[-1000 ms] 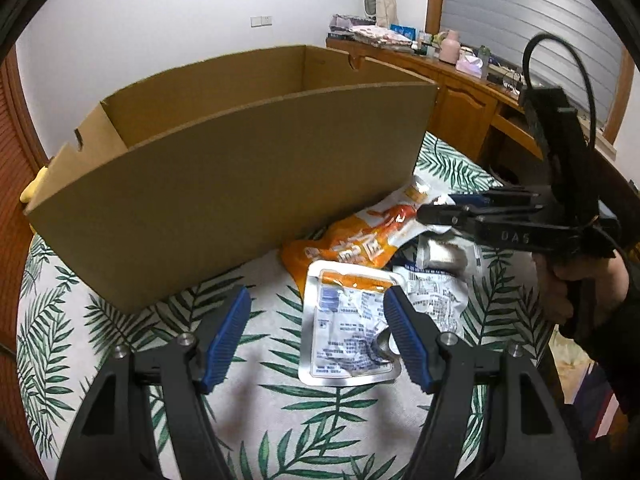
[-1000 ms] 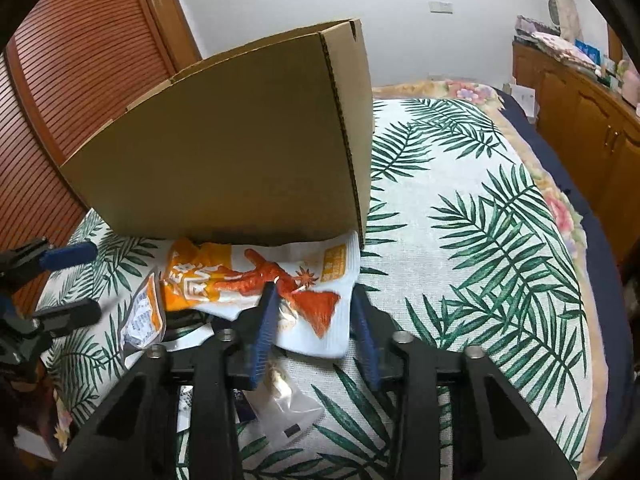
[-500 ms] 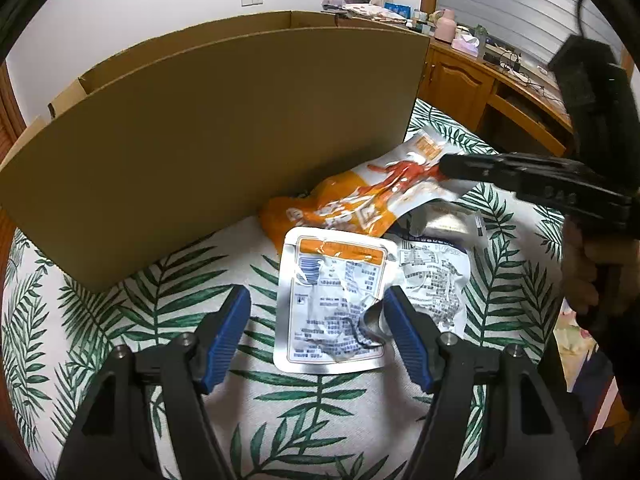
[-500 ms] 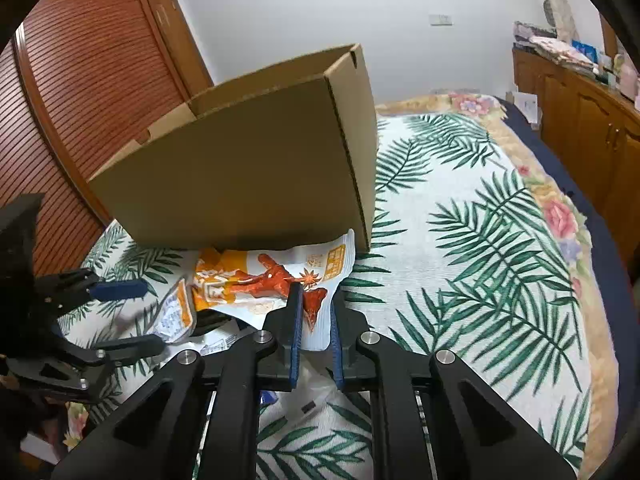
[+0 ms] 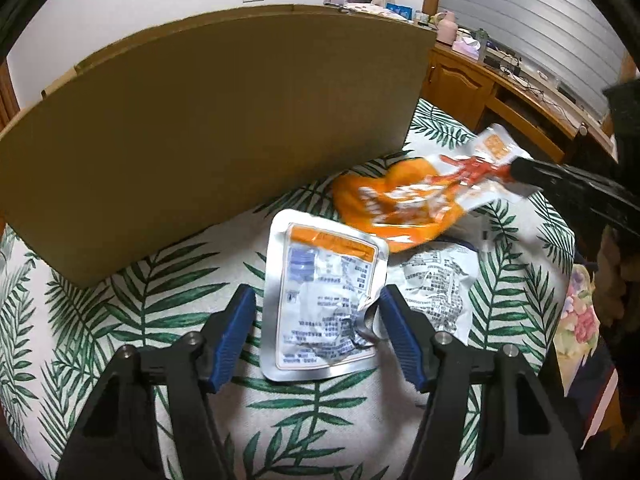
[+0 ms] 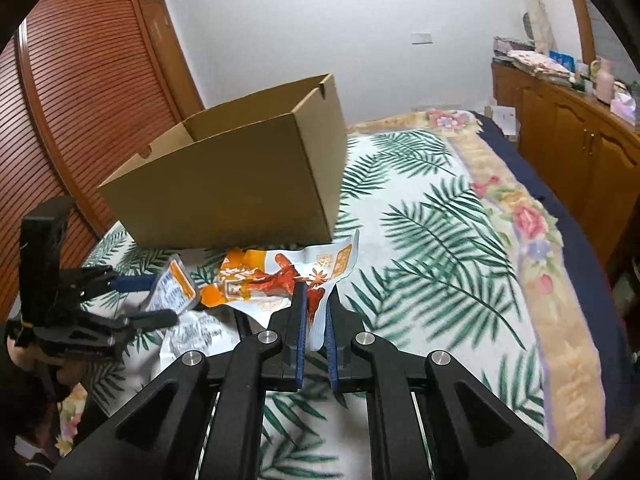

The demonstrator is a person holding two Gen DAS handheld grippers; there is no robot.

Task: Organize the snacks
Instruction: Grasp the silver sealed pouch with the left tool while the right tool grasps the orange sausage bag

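Observation:
An open cardboard box (image 5: 200, 140) (image 6: 240, 184) stands on the leaf-print cover. My right gripper (image 6: 314, 300) (image 5: 520, 172) is shut on the corner of an orange and white snack bag (image 6: 280, 276) (image 5: 400, 204), which hangs lifted just in front of the box. My left gripper (image 5: 316, 300) (image 6: 160, 300) straddles a silver pouch with an orange label (image 5: 320, 272) (image 6: 176, 284) lying flat. Its jaws are closing; the right finger touches the pouch's crumpled edge and the left finger stands apart. A white printed packet (image 5: 436, 280) (image 6: 192, 332) lies beside the pouch.
The leaf-print cover (image 6: 440, 220) spreads wide to the right of the box. A slatted wooden door (image 6: 80, 100) is behind the box. Wooden cabinets (image 6: 580, 140) with clutter on top line the far side. A person's hand (image 5: 612, 280) holds the right gripper.
The right gripper closed on the orange bag's corner and lifted it up and away from the pile. The left gripper lowered over the silver pouch and narrowed slightly.

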